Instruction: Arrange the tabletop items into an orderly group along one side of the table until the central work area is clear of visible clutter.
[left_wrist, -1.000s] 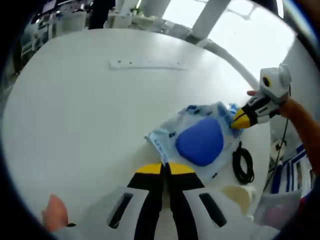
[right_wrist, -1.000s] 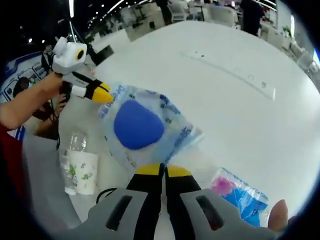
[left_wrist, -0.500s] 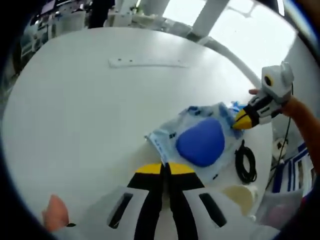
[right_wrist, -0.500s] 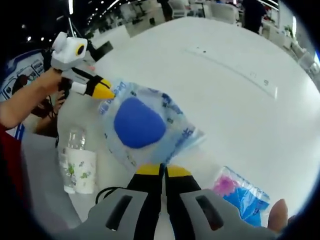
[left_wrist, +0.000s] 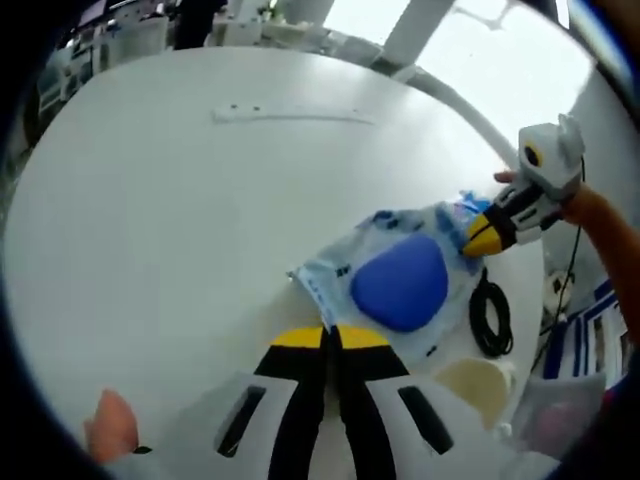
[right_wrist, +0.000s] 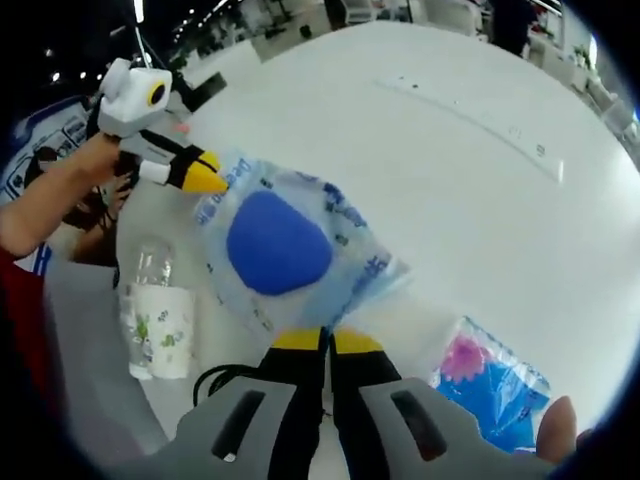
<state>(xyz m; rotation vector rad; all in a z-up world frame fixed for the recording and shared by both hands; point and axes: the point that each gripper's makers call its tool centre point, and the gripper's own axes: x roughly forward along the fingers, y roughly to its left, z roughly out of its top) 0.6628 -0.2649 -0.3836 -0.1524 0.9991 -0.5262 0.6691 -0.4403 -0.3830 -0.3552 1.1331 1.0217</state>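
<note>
A clear, crinkled plastic packet (left_wrist: 395, 275) with blue print and a smooth, rounded blue pad inside lay at the lower centre of the left gripper view, stretched between the two grippers. The left gripper (left_wrist: 329, 338), its yellow-tipped black jaws pressed together, pinched the packet's near edge; in the right gripper view it came in from the upper left (right_wrist: 208, 178), gripping the packet's (right_wrist: 285, 250) far corner. The right gripper (right_wrist: 322, 342) likewise had its jaws squeezed onto the packet's near edge, and appeared at the right of the left gripper view (left_wrist: 477, 240), nipping the opposite corner.

The table (left_wrist: 180, 220) was round, white and matte, with a long pale strip (left_wrist: 290, 116) set flush in its top toward the upper centre. A coiled black cable (left_wrist: 489, 320) lay just right of the packet, near the table's edge. In the right gripper view a clear plastic bottle (right_wrist: 153, 325) with a patterned paper label stood at the lower left, and a second glossy packet (right_wrist: 490, 385), blue and pink, lay at the lower right beside the jaws. A fingertip (left_wrist: 108, 425) showed at the lower left of the left gripper view.

Most of the tabletop beyond the packet lay bare and open. Behind it stood office furniture and bright windows.
</note>
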